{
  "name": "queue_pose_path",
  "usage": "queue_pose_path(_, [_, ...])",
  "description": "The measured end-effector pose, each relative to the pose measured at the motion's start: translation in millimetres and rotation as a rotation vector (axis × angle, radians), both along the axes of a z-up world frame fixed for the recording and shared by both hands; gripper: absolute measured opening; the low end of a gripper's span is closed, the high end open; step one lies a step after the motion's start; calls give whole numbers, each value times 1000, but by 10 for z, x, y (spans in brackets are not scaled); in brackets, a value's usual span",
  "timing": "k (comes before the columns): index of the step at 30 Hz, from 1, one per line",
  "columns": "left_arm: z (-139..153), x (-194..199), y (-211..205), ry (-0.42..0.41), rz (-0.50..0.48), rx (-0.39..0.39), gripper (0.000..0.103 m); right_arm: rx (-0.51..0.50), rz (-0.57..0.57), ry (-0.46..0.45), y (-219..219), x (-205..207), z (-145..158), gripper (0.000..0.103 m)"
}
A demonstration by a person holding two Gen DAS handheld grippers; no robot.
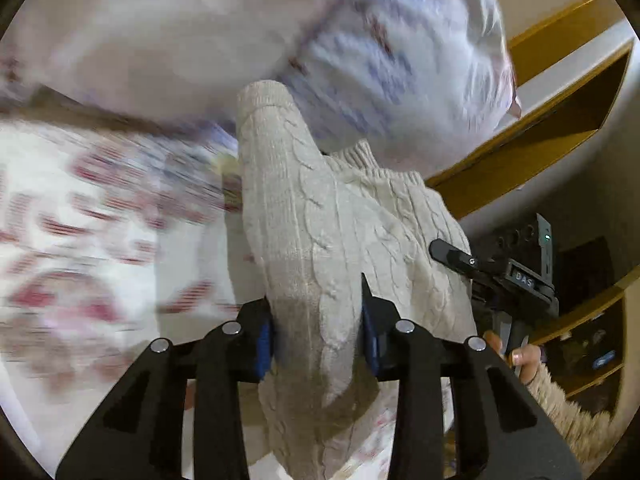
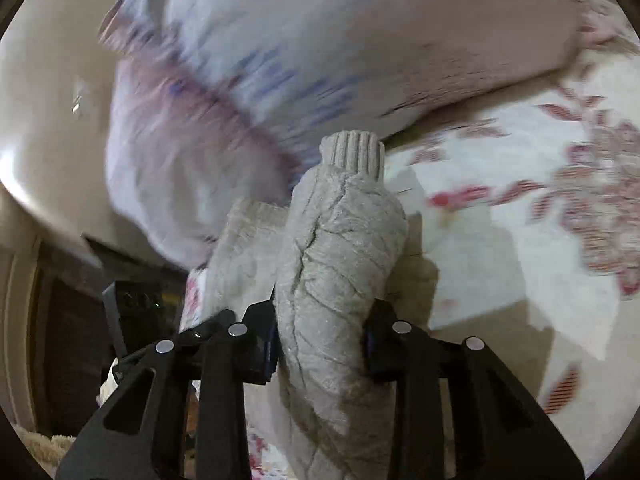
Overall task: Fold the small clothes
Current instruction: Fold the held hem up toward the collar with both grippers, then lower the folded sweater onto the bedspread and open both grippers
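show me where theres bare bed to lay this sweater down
Open sheet lies right of the sweater, below the pillow, in the right wrist view; its far right is blurred. In the left wrist view, sheet also shows left of the sweater, heavily blurred. Crowded: pillows ahead, and the bed's edge and shelves on the left gripper's right.

The left gripper (image 1: 318, 330) is showing black angular arms, round silver rivets and blue pads on its jaws. The right gripper (image 2: 320, 340) is looking the same. At the lower right, a bare hand (image 1: 520, 356) is wearing a fuzzy beige sleeve (image 1: 572, 420).
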State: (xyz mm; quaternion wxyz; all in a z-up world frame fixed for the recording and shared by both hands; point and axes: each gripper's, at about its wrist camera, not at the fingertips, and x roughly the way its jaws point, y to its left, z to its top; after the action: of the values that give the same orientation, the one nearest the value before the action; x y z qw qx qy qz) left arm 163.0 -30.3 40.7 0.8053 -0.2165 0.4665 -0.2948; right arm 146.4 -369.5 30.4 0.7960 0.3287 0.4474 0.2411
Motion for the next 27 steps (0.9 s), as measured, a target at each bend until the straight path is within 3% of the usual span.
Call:
queue_pose_path(2, [-10, 47, 174, -29, 49, 136, 42, -80, 36, 34, 256, 110, -113, 36])
queue_pose_path(3, [-75, 100, 248, -15, 100, 235, 48, -122, 46, 64, 347, 169, -198, 38])
queue_pose_path(4, [-141, 154, 314, 11, 138, 273, 50, -149, 42, 96, 416, 197, -273, 42])
queue_pose_path(5, [-160, 164, 385, 20, 165, 260, 51, -150, 16, 125, 440, 211, -329, 45])
queue_pose_path(7, [-57, 51, 497, -24, 236, 219, 59, -71, -41, 133, 380, 191, -348, 70])
queue_pose_path(8, [-22, 6, 520, -45, 250, 225, 73, -53, -62, 124, 355, 183, -339, 71])
queue_pose_path(9, [37, -94, 534, -82, 270, 255, 76, -41, -79, 118, 336, 194, -326, 65])
queue_pose_path(10, [75, -162, 548, -102, 281, 279, 76, -30, -91, 114, 322, 203, -328, 24])
queue_pose_path(11, [88, -223, 573, -114, 290, 297, 76, -36, -110, 97, 310, 249, -315, 11])
queue_pose_path(16, [123, -606, 589, -141, 321, 354, 76, -198, -173, 65, 223, 609, -265, 9])
queue_pose_path(18, [78, -742, 644, -141, 306, 370, 80, -312, -174, 84, 293, 714, -247, 10])
queue_pose_path(21, [56, -955, 562, -156, 290, 391, 88, -357, -187, 1, 360, 496, 6, 20])
queue_pose_path(22, [46, -1028, 570, -157, 289, 385, 90, -342, -191, -49, 366, 344, 130, 37])
queue_pose_path(24, [16, -1144, 557, -155, 290, 375, 99, -261, -151, -138, 408, 29, 306, 56])
queue_pose_path(27, [-69, -1219, 454, -145, 274, 388, 101, -245, -35, -182, 649, -250, 330, 71])
